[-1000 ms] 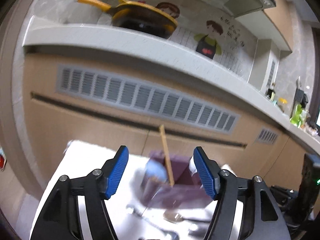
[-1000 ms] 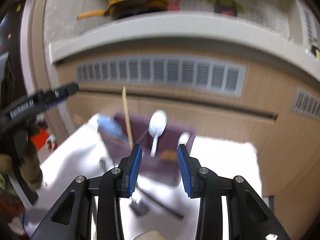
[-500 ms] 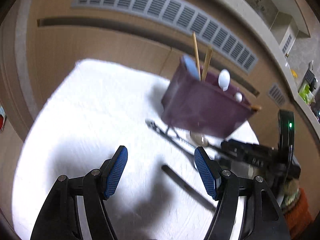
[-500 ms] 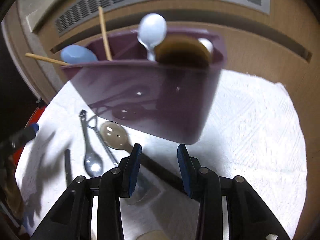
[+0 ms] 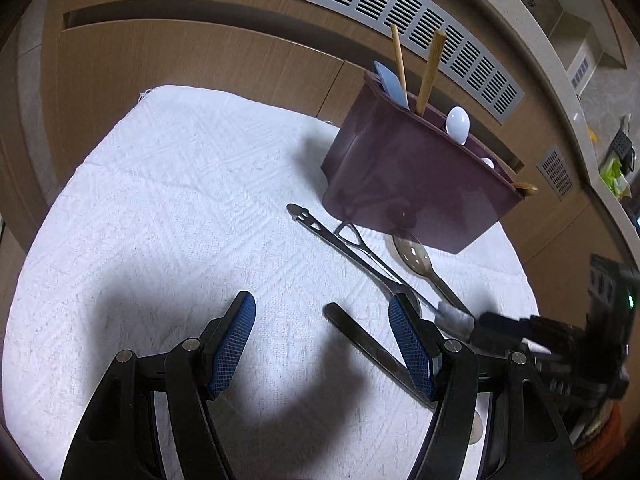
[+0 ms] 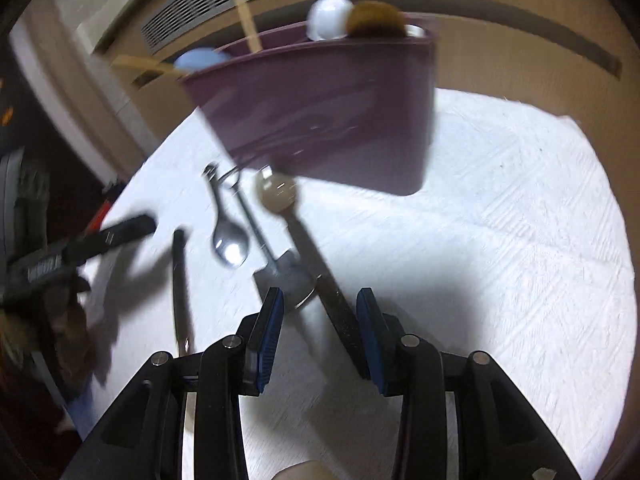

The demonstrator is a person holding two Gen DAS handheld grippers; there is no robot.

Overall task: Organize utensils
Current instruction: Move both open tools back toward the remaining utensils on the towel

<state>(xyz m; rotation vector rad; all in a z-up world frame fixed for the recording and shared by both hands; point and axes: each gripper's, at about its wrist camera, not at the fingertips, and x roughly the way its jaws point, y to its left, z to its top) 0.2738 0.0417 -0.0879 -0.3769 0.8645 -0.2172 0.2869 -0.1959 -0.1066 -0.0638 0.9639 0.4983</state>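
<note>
A purple utensil holder (image 5: 416, 192) stands on a white cloth (image 5: 168, 208), with wooden sticks (image 5: 429, 72), a blue spoon and a white spoon (image 5: 458, 123) in it. It also shows in the right wrist view (image 6: 328, 112). Loose on the cloth lie a metal spoon (image 6: 229, 236), a brown spoon with a dark handle (image 6: 308, 248), a slim metal utensil (image 5: 360, 252) and a dark-handled utensil (image 5: 372, 352). My left gripper (image 5: 324, 340) is open above the cloth, its right finger over the metal spoon's bowl. My right gripper (image 6: 320, 332) is open, straddling the brown spoon's handle.
Wooden cabinet fronts with a grey vent grille (image 5: 360, 0) rise behind the table. The cloth's left half (image 5: 120, 240) carries only shadow. The other gripper (image 6: 80, 248) shows at the left of the right wrist view.
Both grippers have dropped and tilted down from facing the cabinet and counter to the cloth. The right gripper has closed in on the brown spoon's handle.
</note>
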